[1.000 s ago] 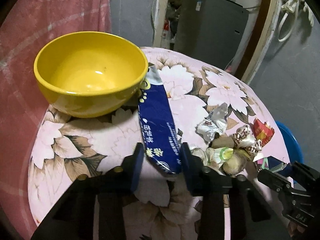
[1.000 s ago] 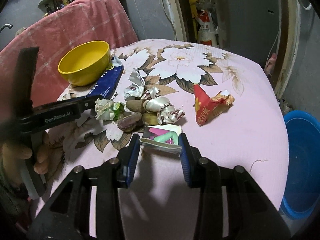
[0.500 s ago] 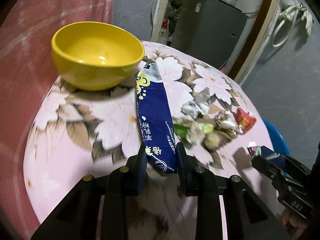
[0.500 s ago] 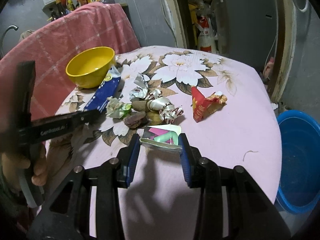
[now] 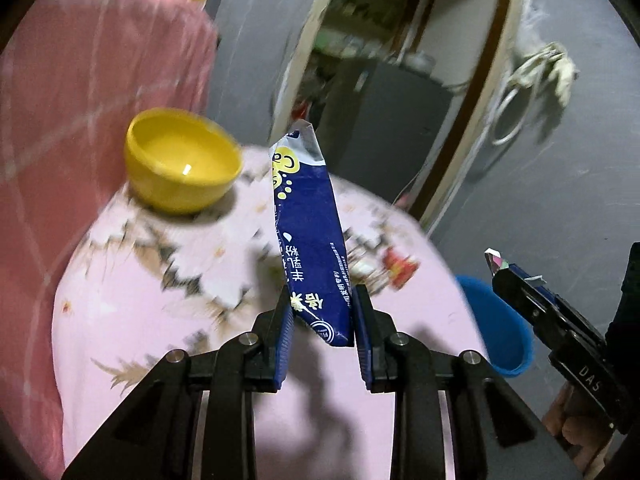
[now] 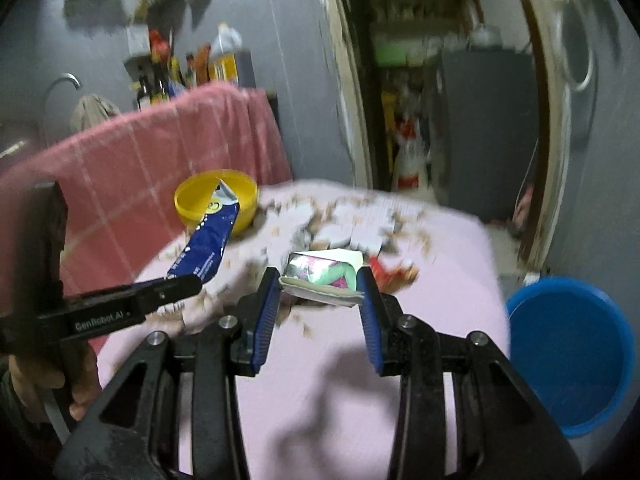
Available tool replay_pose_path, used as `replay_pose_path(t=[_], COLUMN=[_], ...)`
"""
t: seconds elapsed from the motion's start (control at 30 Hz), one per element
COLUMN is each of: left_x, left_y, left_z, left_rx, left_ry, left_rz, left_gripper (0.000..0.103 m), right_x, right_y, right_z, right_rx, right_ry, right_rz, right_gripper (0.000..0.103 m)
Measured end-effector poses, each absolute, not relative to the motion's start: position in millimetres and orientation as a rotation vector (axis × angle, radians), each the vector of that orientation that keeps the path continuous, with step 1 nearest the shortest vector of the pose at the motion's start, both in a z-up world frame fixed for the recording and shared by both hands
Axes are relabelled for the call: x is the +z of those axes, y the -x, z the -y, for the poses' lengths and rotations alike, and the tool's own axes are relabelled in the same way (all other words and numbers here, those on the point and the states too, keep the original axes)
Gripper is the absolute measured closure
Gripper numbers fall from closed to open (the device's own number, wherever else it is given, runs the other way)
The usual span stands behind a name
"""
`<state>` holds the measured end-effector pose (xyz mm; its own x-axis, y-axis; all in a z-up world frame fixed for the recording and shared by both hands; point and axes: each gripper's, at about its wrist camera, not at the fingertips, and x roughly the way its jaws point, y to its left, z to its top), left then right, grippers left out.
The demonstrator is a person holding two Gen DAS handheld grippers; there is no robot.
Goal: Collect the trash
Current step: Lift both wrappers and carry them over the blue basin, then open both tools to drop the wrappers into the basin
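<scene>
Your left gripper [image 5: 323, 322] clamps the blue wrapper [image 5: 308, 236] at frame centre, pinched only at its lower end; it may slip out. Your right gripper [image 6: 320, 286] grasps the small carton [image 6: 324, 274]; the blue bucket [image 6: 572, 344] sits lower right, easy to overshoot.

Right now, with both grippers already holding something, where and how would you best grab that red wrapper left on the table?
Take the red wrapper at its crumpled, raised end, coming down from above with the jaws across its narrow width. It lies low on the pink cloth, so a side approach would likely just push it. The picture is blurred, so its exact folds are unclear.
</scene>
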<state>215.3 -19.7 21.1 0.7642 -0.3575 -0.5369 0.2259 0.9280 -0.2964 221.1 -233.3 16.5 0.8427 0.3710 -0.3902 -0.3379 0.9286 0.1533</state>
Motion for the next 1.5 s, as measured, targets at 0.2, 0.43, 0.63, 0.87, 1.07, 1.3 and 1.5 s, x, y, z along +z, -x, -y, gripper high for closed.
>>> replay_pose_path(t=[0.2,0.43,0.63,0.87,1.07,1.3,1.5], left_x=[61,98,112,101,75,32,-10], left_y=[-199,-195,-193,-207,-230,-259,-283], left_z=[58,112,163,217,258,294,318], left_rx=[-0.386,-0.483,-0.569,-0.644,-0.689,-0.727,-0.705], left_ry=[0.197,0.156,0.106,0.071,0.027,-0.046,-0.095], left_rz=[-0.433,-0.274,-0.200,-0.243,-0.381,-0.590,-0.758], left_gripper=[0.079,0.079,0.079,0.079,0.079,0.079,0.078], right_x=[55,87,96,85,59,19,-14], right_y=[-198,-178,-168,-167,-177,-196,-213], right_z=[262,303,346,396,427,456,473], right_rx=[0.305,0.197,0.097,0.005,-0.043,-0.076,-0.088], right_ry=[-0.081,-0.059,-0.055,-0.075,-0.118,-0.202,-0.252], right_rz=[-0.256,-0.136,-0.093,-0.124,-0.200,-0.323,-0.421], right_gripper=[0.038,0.038,0.038,0.038,0.038,0.038,0.037])
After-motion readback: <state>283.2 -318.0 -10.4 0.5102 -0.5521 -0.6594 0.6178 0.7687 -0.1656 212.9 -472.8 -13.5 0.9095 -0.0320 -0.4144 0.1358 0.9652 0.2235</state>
